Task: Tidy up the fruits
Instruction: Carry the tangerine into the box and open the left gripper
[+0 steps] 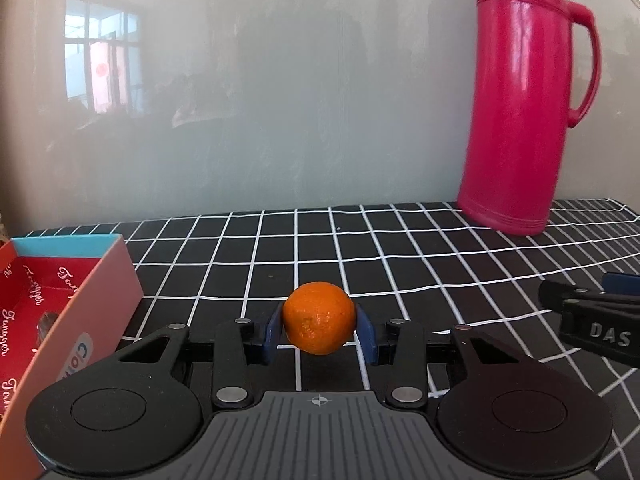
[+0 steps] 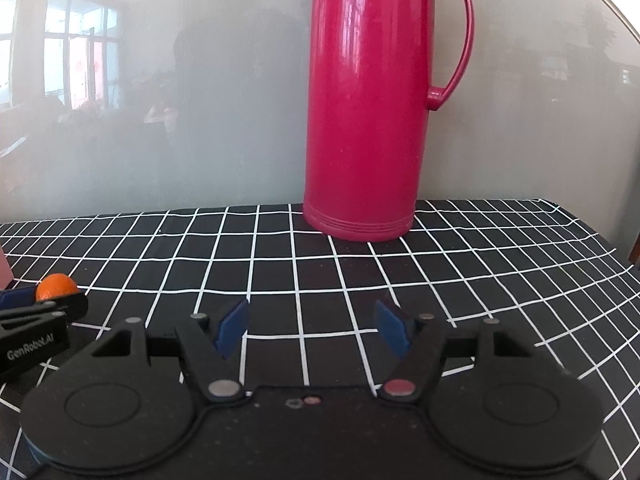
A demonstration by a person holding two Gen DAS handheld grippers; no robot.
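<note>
Left gripper (image 1: 319, 334) clamps round orange tangerine (image 1: 319, 317) near red cardboard box (image 1: 60, 320); right gripper (image 2: 312, 326) spread, empty.

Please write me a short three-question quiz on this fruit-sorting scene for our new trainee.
1. True or false: the left gripper has an orange between its fingers.
2. Which stands at the back of the checked cloth? A) a kettle B) a pink flask C) a bowl
3. Fill in: the open red box lies to the ______ of the orange in the left wrist view.

Key: 1 true; 2 B; 3 left. The right gripper is open and empty.
</note>
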